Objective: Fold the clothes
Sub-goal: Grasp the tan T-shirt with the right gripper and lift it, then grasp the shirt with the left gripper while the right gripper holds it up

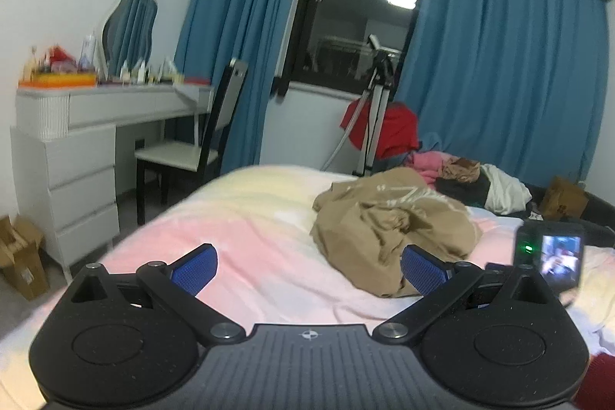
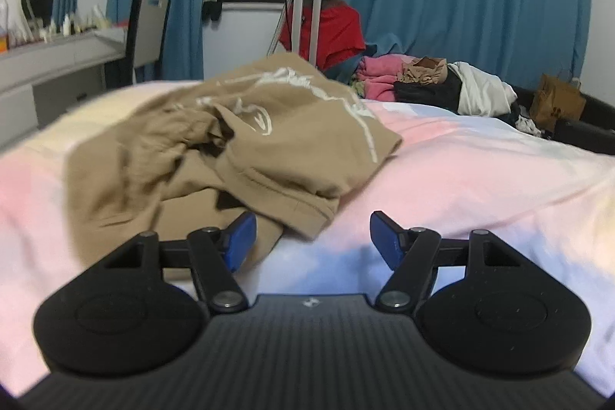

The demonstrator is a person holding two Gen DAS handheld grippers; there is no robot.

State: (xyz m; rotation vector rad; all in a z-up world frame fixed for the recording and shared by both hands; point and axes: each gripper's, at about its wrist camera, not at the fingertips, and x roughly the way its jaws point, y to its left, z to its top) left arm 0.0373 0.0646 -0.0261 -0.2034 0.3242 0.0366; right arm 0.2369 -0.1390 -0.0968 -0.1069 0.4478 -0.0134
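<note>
My right gripper (image 2: 309, 237) and left gripper (image 1: 307, 268) gape wide, empty; crumpled tan cotton shirt (image 2: 230, 148) looks soft, limp, so I'd pinch its near hem.

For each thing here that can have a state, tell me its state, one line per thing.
left gripper: open, empty, above the bed.
right gripper: open, empty, near the shirt's edge.
tan shirt: crumpled, not folded, lying on the bed.
pile of clothes: unfolded heap at the far side.
curtains: parted at the dark window.
chair: pushed toward the dresser.
</note>
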